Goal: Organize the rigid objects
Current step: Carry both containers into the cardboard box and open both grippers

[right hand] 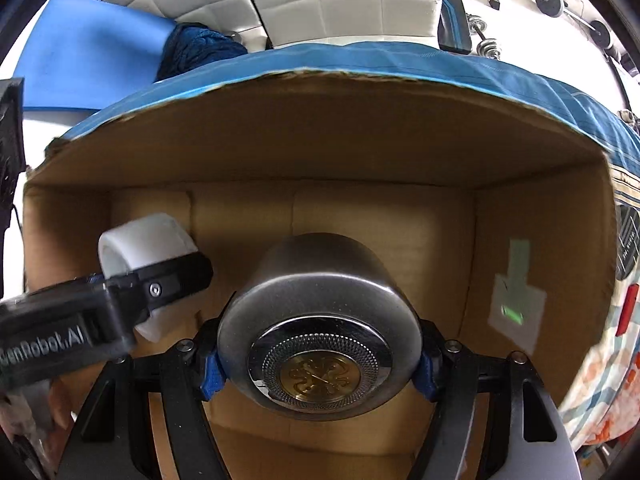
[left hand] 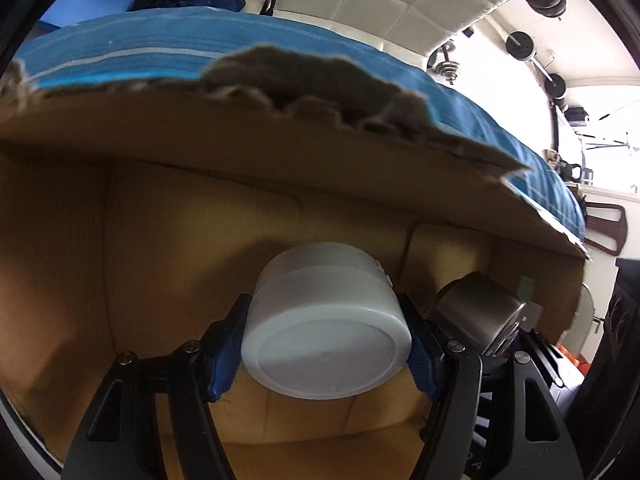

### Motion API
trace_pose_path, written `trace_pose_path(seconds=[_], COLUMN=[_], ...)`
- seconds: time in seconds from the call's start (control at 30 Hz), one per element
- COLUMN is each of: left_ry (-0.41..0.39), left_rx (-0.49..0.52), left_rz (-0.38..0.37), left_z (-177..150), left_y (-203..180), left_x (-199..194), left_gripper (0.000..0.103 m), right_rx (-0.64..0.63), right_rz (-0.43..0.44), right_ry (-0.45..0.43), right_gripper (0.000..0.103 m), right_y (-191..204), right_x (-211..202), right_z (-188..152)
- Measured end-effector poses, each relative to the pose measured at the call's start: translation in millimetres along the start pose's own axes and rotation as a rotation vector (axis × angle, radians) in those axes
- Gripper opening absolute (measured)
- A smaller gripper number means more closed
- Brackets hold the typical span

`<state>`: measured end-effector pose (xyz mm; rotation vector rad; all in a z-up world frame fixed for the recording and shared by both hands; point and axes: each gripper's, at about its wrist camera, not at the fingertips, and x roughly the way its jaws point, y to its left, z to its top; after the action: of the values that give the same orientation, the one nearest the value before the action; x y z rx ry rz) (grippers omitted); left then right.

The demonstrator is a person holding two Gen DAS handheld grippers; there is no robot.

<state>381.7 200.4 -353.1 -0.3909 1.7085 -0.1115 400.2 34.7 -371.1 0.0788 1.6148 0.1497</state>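
While the left tongs (left hand: 326,354) clamp the white plastic tub (left hand: 326,336) and the right tongs (right hand: 320,364) clamp the steel cup (right hand: 320,332) inside the cardboard box (right hand: 320,140), lower both straight down, apart, before releasing.

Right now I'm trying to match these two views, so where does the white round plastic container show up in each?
Left wrist view: the white round plastic container sits bottom centre, clamped in the left gripper.
Right wrist view: it shows at mid-left, partly behind that gripper.
Shared landmark: the open brown cardboard box, whose inside fills both views behind it.
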Motion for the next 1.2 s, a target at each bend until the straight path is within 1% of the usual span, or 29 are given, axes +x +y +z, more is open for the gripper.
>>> trace_pose_path(seconds=[0.1, 0.17, 0.23, 0.27, 0.37, 0.43, 0.53, 0.57, 0.6, 0.63, 0.67, 0.7, 0.73, 0.77, 0.8, 0.9, 0.93, 0.97, 1.03, 1.17, 1.2], left_ry=[0.0, 0.021, 0.021, 0.018, 0.0, -0.013, -0.036, -0.045, -0.054, -0.067, -0.081, -0.091, -0.1, -0.109, -0.119, -0.147, -0.157, -0.164, -0.187, -0.244, -0.255], left_rx=[0.014, 0.012, 0.01, 0.011, 0.011, 0.01, 0.021, 0.025, 0.029, 0.033, 0.038, 0.047, 0.055, 0.062, 0.072, 0.086, 0.084, 0.085, 0.09, 0.105, 0.112], left_rz=[0.041, 0.061, 0.068, 0.069, 0.081, 0.081, 0.091, 0.094, 0.096, 0.102, 0.112, 0.124, 0.142, 0.164, 0.182, 0.218, 0.221, 0.222, 0.221, 0.237, 0.241], left_z=[-0.1, -0.2, -1.4, -2.6, -6.2, -10.7, -20.6, -24.2, -28.3, -34.9, -41.4, -46.1, -48.7, -54.9, -62.9, -82.5, -90.7, -85.3, -100.6, -116.6, -121.3], left_y=[-1.6, -0.2, 0.5, 0.1, -0.3, -1.3, 3.3, 2.6, 1.6, 1.4, -5.8, -8.0, -8.6, -8.4, -10.6, -8.7, -7.5, -17.5, -17.1, -18.2, -20.8], left_x=[3.9, 8.7, 8.5, 6.5, -1.3, -8.5, -21.8, -26.0, -31.5, -37.3, -41.9, -46.5, -52.9, -58.4, -62.6, -77.8, -82.9, -91.5, -101.0, -116.3, -118.3], left_gripper=[0.068, 0.068, 0.068, 0.07, 0.071, 0.071, 0.072, 0.078, 0.084, 0.092, 0.093, 0.093, 0.095, 0.101, 0.103, 0.103, 0.103, 0.103, 0.103, 0.103, 0.103], right_rx=[-0.006, -0.01, -0.008, -0.004, 0.003, 0.005, 0.0, -0.004, -0.007, -0.009, -0.01, -0.009, -0.007, -0.006, -0.006, -0.001, 0.001, 0.001, -0.001, -0.004, -0.003], right_rz=[-0.022, -0.031, -0.044, -0.043, -0.045, -0.043, -0.045, -0.052, -0.056, -0.05, -0.044, -0.04, -0.031, -0.024, -0.027, -0.031, -0.026, -0.019, -0.018, -0.021, -0.02], right_ry=[0.016, 0.028, 0.042, 0.04, 0.044, 0.042, 0.037, 0.037, 0.035, 0.03, 0.028, 0.027, 0.021, 0.013, 0.008, -0.014, -0.022, -0.027, -0.04, -0.066, -0.07], right_gripper=[0.073, 0.073, 0.074, 0.074, 0.078, 0.084, 0.085, 0.086, 0.089, 0.092, 0.094, 0.099, 0.103, 0.103, 0.103, 0.103, 0.103, 0.103, 0.103, 0.103, 0.103], right_y=[0.5, 0.6, -1.0, -1.1, -1.5, -1.0, 1.0, 0.8, 1.1, 3.6, 5.5, 7.9, 10.1, 12.2, 14.6, 18.1, 19.5, 21.9, 23.8, 25.1, 23.6], right_x=[10.8, 16.1, 19.8, 20.0, 15.4, 9.1, -2.4, -6.8, -11.3, -16.2, -22.0, -27.3, -31.8, -37.5, -42.2, -57.9, -64.0, -67.9, -78.6, -96.4, -101.7], right_z=[5.0, 7.5, 10.4, 11.8, 13.1, 12.4, 7.1, 4.2, 2.1, -0.1, -1.3, -2.0, -5.9, -10.8, -15.5, -31.9, -38.2, -43.8, -56.7, -87.9, -101.2])
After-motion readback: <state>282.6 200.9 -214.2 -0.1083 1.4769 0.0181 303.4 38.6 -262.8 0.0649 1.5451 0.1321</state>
